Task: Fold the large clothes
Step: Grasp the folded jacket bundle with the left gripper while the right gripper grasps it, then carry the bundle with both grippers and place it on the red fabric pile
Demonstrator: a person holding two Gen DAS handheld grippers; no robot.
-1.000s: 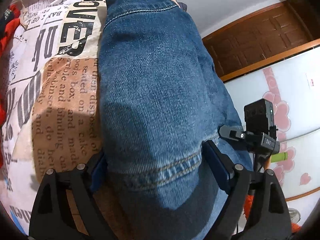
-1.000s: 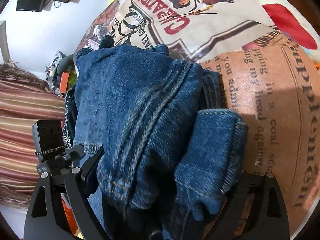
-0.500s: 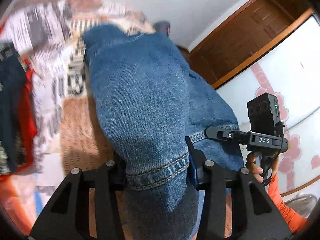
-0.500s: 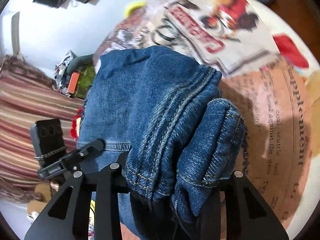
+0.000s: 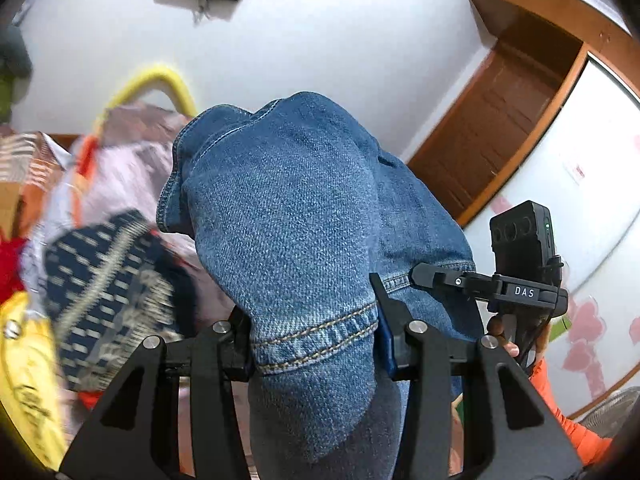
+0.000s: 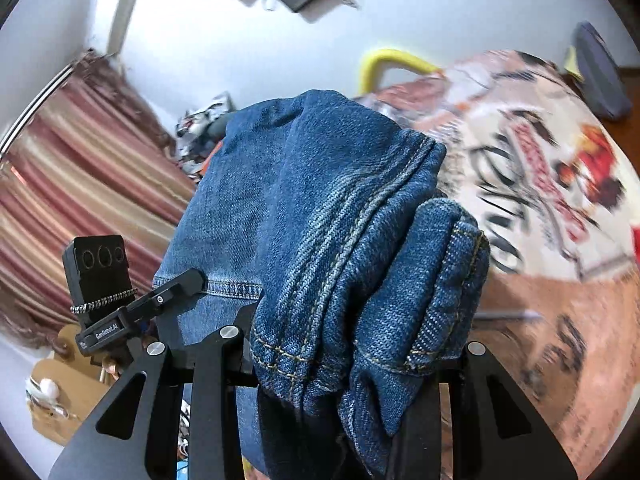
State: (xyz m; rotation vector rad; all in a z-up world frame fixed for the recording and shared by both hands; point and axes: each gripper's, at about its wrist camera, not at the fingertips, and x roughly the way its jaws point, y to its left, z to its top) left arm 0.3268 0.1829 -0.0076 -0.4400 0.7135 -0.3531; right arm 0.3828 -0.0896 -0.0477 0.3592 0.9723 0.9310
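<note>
A pair of blue denim jeans (image 5: pixel 296 216) hangs lifted in the air between both grippers. My left gripper (image 5: pixel 316 340) is shut on the hem end of the jeans, the cloth bulging up past the fingers. My right gripper (image 6: pixel 356 344) is shut on a thick bunched fold of the same jeans (image 6: pixel 320 208), with seams and a rolled hem showing. The other gripper appears beside the cloth in each view: the right one in the left wrist view (image 5: pixel 520 280), the left one in the right wrist view (image 6: pixel 104 292).
A bed with a newspaper-print cover (image 6: pixel 540 200) lies below and to the right. A pile of other clothes (image 5: pixel 104 280) sits at left. A yellow curved bar (image 6: pixel 392 60), striped curtain (image 6: pixel 72 184), wooden door (image 5: pixel 504 128) and white wall surround.
Both grippers closed on the jeans and raised them off the bed. The views tilted upward, so the wall and the door now fill the background.
</note>
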